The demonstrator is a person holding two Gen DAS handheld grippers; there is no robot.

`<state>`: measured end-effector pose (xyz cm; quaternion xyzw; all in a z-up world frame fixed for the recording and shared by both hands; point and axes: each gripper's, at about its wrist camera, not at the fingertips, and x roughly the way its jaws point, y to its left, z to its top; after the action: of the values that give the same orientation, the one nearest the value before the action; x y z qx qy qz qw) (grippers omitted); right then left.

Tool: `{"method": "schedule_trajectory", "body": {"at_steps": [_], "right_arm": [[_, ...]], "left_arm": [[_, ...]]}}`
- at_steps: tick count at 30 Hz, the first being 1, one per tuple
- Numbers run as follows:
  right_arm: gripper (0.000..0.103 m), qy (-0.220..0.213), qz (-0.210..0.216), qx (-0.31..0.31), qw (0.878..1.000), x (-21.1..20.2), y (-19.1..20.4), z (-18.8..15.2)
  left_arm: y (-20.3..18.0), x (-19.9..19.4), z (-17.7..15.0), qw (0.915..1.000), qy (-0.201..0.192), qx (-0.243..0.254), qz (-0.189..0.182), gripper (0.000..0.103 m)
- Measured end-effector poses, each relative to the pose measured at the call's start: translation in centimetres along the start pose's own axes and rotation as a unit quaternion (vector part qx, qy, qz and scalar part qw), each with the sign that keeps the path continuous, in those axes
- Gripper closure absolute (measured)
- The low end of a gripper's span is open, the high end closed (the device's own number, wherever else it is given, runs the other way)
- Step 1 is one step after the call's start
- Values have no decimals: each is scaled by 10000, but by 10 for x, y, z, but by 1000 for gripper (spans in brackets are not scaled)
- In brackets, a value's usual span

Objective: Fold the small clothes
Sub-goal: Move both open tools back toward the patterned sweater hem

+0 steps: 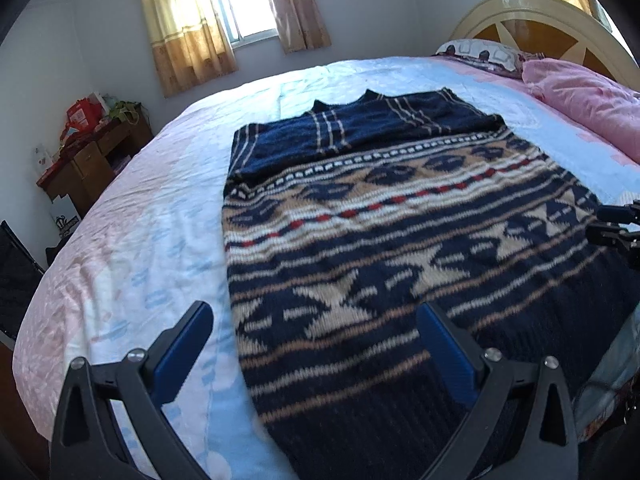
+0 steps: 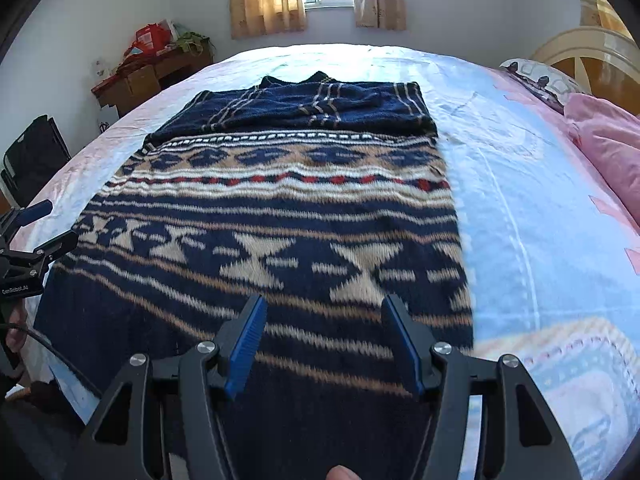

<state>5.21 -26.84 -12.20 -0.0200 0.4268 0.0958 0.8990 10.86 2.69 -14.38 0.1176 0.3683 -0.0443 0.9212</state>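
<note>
A navy, tan and white patterned knit sweater (image 1: 380, 240) lies flat on the bed, hem toward me, sleeves folded in across the chest. It also shows in the right wrist view (image 2: 272, 216). My left gripper (image 1: 316, 312) is open and empty, hovering over the sweater's near left edge. My right gripper (image 2: 324, 304) is open and empty above the sweater's hem area, right of centre. The right gripper also shows at the right edge of the left wrist view (image 1: 612, 224), and the left gripper at the left edge of the right wrist view (image 2: 44, 224).
The bed (image 1: 140, 240) has a pale blue and pink sheet. A pink quilt (image 1: 592, 96) and a pillow (image 1: 480, 52) lie by the headboard (image 1: 532, 12). A cluttered wooden nightstand (image 1: 88, 160) stands beyond the bed's far left side. A curtained window (image 1: 244, 0) is behind.
</note>
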Motion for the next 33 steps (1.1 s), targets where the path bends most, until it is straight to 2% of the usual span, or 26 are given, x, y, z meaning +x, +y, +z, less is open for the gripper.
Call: {"method": "schedule_trajectory", "body": {"at_steps": [6, 12, 20, 29, 33], "right_arm": [[42, 23, -27, 113, 9999, -7, -2, -20], [42, -5, -182, -27, 9998, -19, 1, -34], [42, -23, -207, 82, 9997, -28, -14, -45], [42, -61, -345, 187, 9992, -38, -24, -51], [42, -17, -390, 310, 9988, -40, -35, -58]], "left_arm": [[0, 1, -15, 9998, 188, -7, 30, 0], [2, -1, -27, 9994, 341, -85, 25, 0], [8, -5, -40, 9983, 496, -295, 1, 0], [15, -11, -50, 9965, 620, -526, -199, 0], [13, -16, -55, 9967, 608, -476, -265, 0]]}}
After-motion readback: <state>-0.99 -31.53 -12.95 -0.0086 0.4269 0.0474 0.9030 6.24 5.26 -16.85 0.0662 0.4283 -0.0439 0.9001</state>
